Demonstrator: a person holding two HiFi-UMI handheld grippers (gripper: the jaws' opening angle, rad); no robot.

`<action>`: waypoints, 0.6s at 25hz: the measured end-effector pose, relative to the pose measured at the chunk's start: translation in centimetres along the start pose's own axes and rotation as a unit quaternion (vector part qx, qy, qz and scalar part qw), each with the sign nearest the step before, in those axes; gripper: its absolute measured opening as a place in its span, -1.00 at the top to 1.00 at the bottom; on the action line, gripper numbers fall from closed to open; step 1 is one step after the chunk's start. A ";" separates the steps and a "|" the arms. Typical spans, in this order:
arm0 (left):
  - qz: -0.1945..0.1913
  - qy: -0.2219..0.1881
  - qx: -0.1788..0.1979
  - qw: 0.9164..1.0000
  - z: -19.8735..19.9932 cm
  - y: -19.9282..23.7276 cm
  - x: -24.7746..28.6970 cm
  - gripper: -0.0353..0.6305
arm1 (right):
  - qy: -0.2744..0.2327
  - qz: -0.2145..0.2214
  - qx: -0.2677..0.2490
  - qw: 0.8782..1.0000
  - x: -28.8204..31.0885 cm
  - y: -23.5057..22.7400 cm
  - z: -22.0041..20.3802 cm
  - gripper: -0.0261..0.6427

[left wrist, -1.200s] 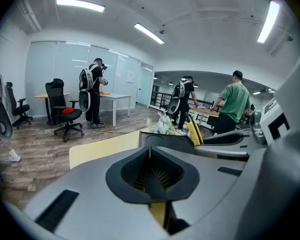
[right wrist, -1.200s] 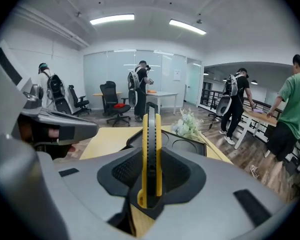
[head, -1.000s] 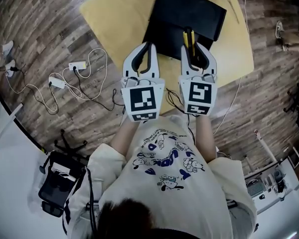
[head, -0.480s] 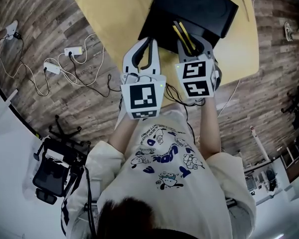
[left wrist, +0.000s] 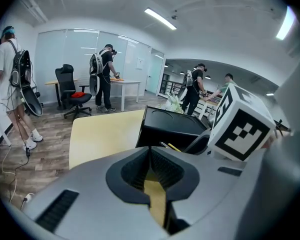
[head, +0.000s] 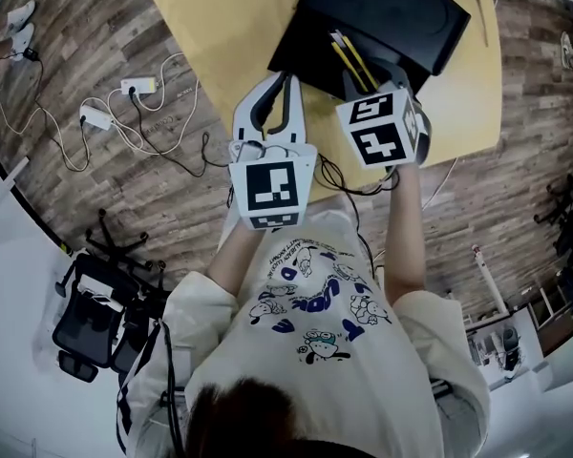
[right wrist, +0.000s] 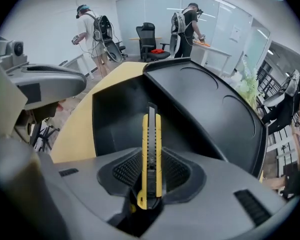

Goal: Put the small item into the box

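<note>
From where I stand, no word or number can truly be read. The shirt print (head: 315,303) has dark blue lettering curved among cartoon figures, perhaps a short word, but it is too small and creased to spell out. The left marker cube (head: 272,187) and the right marker cube (head: 377,127) carry only black-and-white square patterns. A white sheet (left wrist: 139,63) is stuck on the glass wall across the room; its print is a blur. Any brand on the utility knife (right wrist: 151,154) is illegible.
</note>
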State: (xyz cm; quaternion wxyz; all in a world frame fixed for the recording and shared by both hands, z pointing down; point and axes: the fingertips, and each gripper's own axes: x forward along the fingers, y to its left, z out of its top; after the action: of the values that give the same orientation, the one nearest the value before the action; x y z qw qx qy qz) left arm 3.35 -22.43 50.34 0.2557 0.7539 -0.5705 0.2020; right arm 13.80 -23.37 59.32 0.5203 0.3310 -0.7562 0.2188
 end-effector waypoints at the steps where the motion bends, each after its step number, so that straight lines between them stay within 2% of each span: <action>1: 0.001 0.001 -0.001 1.000 -0.1 0.0 0.0 0.82 | 0.005 0.001 0.000 1.000 0.1 -0.1 -0.2 0.54; 8: 0.010 -0.003 -0.008 1.000 -0.5 0.6 -0.5 0.82 | 0.018 -0.003 0.013 1.000 1.0 -0.3 -0.5 0.54; 15: 0.010 -0.011 -0.011 1.000 0.0 1.4 -1.6 0.82 | -0.018 -0.008 0.041 0.999 -0.2 -0.5 0.8 0.51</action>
State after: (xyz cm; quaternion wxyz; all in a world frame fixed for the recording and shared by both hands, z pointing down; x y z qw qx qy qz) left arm 1.60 -21.52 49.66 0.2556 0.7472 -0.5834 0.1896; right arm 13.71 -24.19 58.85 0.4947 0.3623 -0.7529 0.2392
